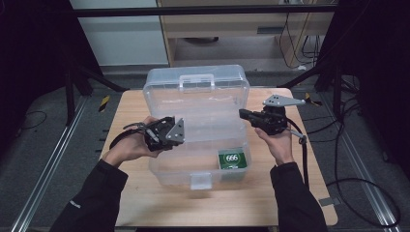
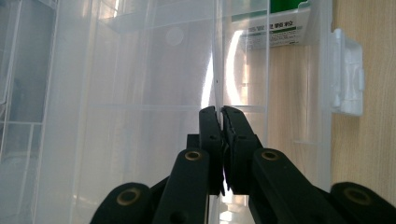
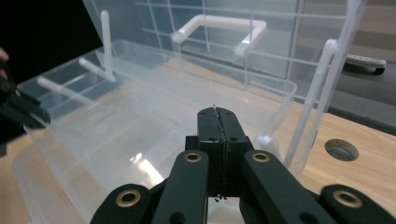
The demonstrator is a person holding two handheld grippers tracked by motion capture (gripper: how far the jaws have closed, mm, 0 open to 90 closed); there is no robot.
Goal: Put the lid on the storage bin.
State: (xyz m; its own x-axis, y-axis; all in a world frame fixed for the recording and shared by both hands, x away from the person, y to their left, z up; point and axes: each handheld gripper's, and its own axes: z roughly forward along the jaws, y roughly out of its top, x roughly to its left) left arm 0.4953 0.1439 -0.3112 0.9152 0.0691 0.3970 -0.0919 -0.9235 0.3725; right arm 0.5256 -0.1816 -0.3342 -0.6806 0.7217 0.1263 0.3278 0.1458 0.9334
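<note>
Left gripper (image 2: pixel 220 116): I see my jaws pinched on the thin clear left wall of the box, the wall edge running up between the pads; in the high view it sits at the box's left side (image 1: pixel 167 133).
Right gripper (image 3: pixel 219 116): my jaws are pressed together with nothing between them, held just off the box's right edge, pointing across it (image 1: pixel 249 116).
Hands: I see the left hand (image 1: pixel 128 147) and the right hand (image 1: pixel 280 145), each under its gripper, dark sleeves coming in from the near edge.
Box (image 1: pixel 198 145): clear plastic, on the table between my two grippers, its lid (image 1: pixel 196 87) swung up at the far side, white handle (image 3: pixel 219 28) on the lid.
Latch (image 1: pixel 200 180): white, on the near wall.
Green packet (image 1: pixel 233 158): lying in the box's near right corner.
Table (image 1: pixel 140 203): light wood.
</note>
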